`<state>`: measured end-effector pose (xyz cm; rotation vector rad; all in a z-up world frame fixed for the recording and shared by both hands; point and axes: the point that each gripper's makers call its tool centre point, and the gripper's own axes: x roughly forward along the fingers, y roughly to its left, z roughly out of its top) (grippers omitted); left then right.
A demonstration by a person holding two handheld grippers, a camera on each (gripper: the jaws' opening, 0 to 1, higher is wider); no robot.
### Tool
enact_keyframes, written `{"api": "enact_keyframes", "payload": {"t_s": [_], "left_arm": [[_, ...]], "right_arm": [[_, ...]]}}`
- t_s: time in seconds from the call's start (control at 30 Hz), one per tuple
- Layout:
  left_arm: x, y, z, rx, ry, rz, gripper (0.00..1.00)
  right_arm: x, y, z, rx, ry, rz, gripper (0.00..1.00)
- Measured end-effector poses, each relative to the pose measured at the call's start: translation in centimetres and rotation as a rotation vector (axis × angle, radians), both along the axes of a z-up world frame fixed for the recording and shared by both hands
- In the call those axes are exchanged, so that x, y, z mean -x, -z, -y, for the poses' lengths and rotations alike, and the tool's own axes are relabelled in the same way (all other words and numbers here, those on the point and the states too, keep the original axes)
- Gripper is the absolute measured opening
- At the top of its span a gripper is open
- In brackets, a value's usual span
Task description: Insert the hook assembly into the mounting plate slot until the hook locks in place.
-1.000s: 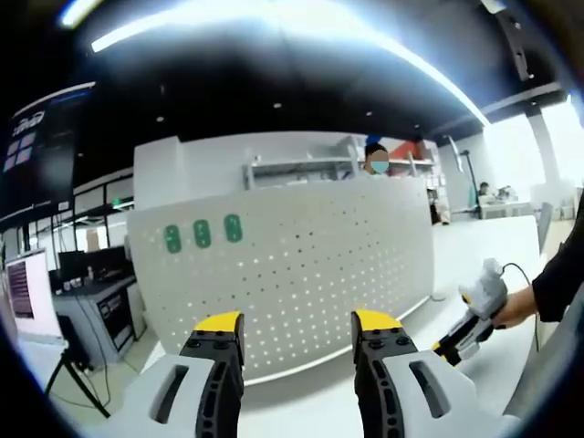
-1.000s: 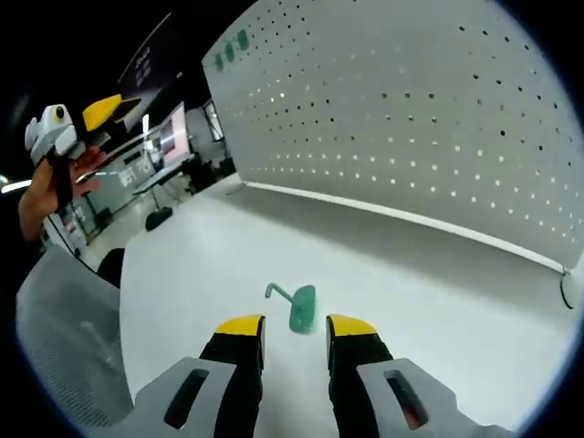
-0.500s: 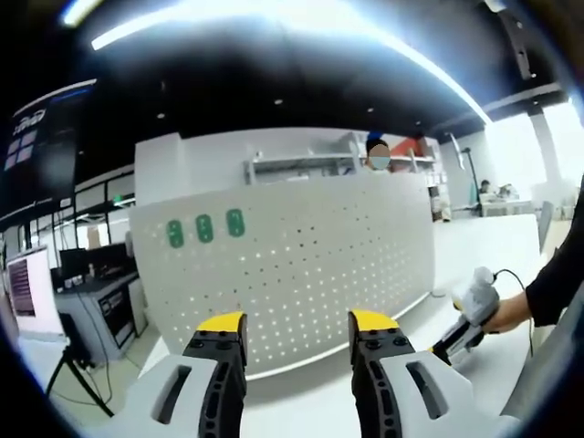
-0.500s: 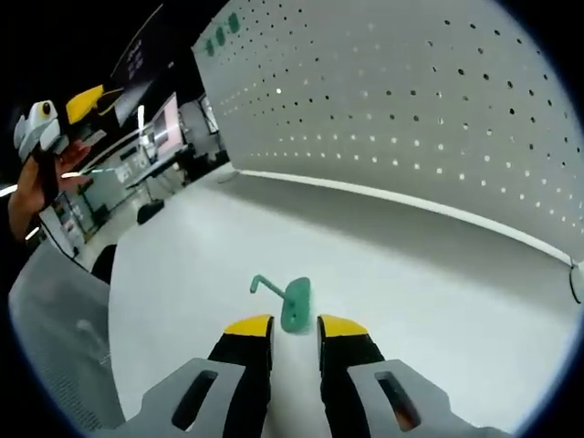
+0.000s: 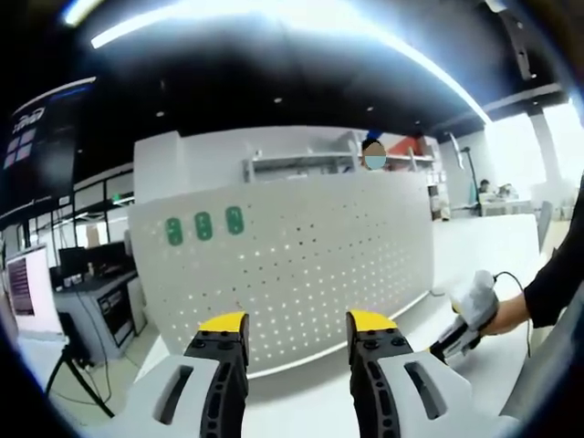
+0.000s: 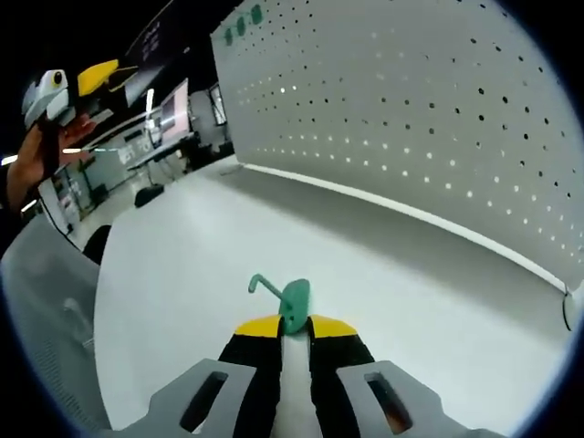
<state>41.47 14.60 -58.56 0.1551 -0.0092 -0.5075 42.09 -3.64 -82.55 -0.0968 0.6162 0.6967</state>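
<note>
Right gripper [image 6: 284, 326] jaws narrowed over last second, now clamped on green hook assembly [image 6: 290, 304] at white desk [image 6: 182, 265]. Grasp looks secured; insertion into perforated mounting plate [image 6: 438, 119] not yet begun. Left gripper [image 5: 290, 326] raised, jaws apart, empty, facing plate.

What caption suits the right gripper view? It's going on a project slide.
Right gripper closing on a green hook assembly lying on the white table before a perforated mounting plate.

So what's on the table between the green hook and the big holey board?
Nothing: in the right gripper view, bare white table runs from the hook to the board.
</note>
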Motion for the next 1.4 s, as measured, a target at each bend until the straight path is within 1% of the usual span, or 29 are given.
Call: {"api": "enact_keyframes", "payload": {"t_s": [0.13, 0.5, 0.73, 0.83, 0.93, 1.17, 1.27, 1.4], "left_arm": [[0.05, -0.02, 0.07, 0.000, 0.002, 0.000, 0.43], [0.26, 0.02, 0.00, 0.002, 0.003, -0.005, 0.42], [0.34, 0.04, 0.18, 0.006, 0.007, -0.006, 0.42], [0.35, 0.01, 0.24, 0.007, 0.010, -0.005, 0.41], [0.31, 0.04, 0.18, 0.010, 0.009, -0.006, 0.41], [0.36, 0.16, 0.27, 0.014, 0.011, -0.011, 0.40], [0.37, 0.20, 0.25, 0.014, 0.011, -0.012, 0.40], [0.34, 0.22, 0.14, 0.017, 0.009, -0.013, 0.40]], "right_arm": [[-0.10, -0.52, -0.14, 0.012, -0.014, 0.029, 0.05], [0.26, -0.82, -0.54, 0.012, -0.037, 0.047, 0.02], [0.41, -1.01, -0.70, 0.022, -0.053, 0.061, 0.02], [0.59, -0.91, -0.86, 0.028, -0.064, 0.063, 0.04], [0.73, -0.64, -0.90, 0.060, -0.081, 0.071, 0.03], [0.65, -0.47, -0.84, 0.071, -0.091, 0.073, 0.04], [0.78, -0.12, -0.69, 0.078, -0.092, 0.066, 0.04], [0.80, -0.03, -0.75, 0.086, -0.099, 0.072, 0.03]]}}
